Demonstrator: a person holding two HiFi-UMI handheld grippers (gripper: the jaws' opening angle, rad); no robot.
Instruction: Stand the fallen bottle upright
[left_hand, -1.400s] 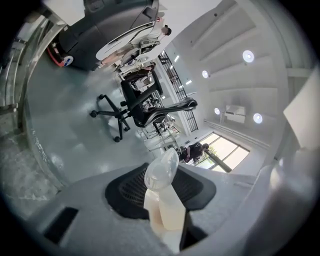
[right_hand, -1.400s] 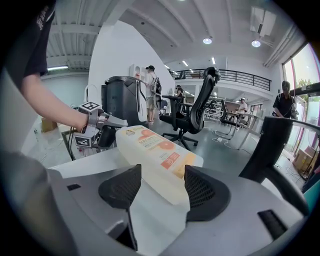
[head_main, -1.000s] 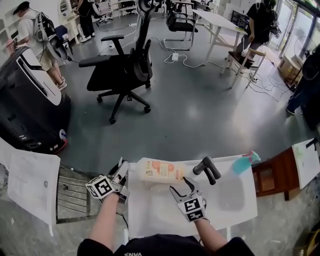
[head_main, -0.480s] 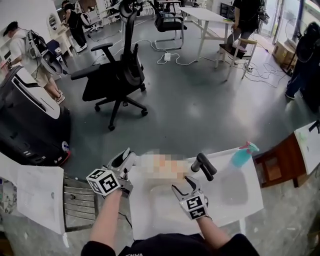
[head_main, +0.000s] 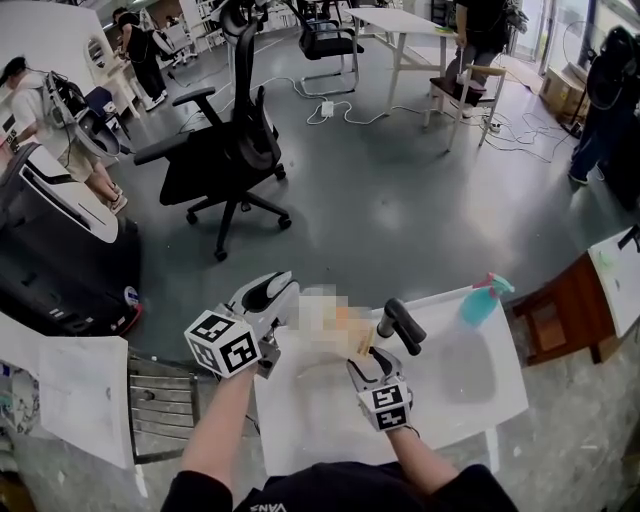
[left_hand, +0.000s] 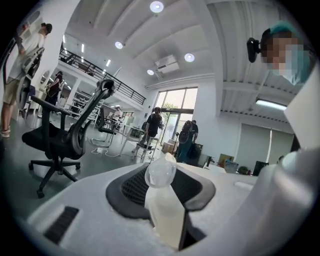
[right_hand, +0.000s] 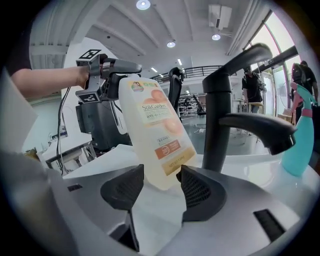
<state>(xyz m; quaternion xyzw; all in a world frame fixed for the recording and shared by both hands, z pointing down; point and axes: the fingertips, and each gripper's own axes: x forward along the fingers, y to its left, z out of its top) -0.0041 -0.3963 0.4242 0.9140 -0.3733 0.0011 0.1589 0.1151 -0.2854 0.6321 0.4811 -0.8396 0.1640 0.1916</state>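
Observation:
The bottle (right_hand: 156, 131), white with an orange label, leans steeply over the white table (head_main: 300, 425), top end up and to the left; in the head view a mosaic patch covers it. My left gripper (head_main: 280, 296) is shut on its neck, and the clear cap (left_hand: 160, 172) pokes out past the black pad. My right gripper (right_hand: 162, 189) sits low at the bottle's base with its jaws closing. The base lies between the two pads (right_hand: 197, 192), with a narrow gap still showing on the left side.
A black faucet (head_main: 400, 326) rises just right of the bottle, beside a sink basin (head_main: 470, 368). A teal spray bottle (head_main: 481, 300) stands at the far right edge. A wire rack (head_main: 160, 400), a black machine (head_main: 50, 250) and an office chair (head_main: 225, 150) lie to the left and beyond.
My left gripper has risen and swung right with the bottle's neck, lifting the bottle from lying flat to a steep lean. My right gripper has edged in toward the base.

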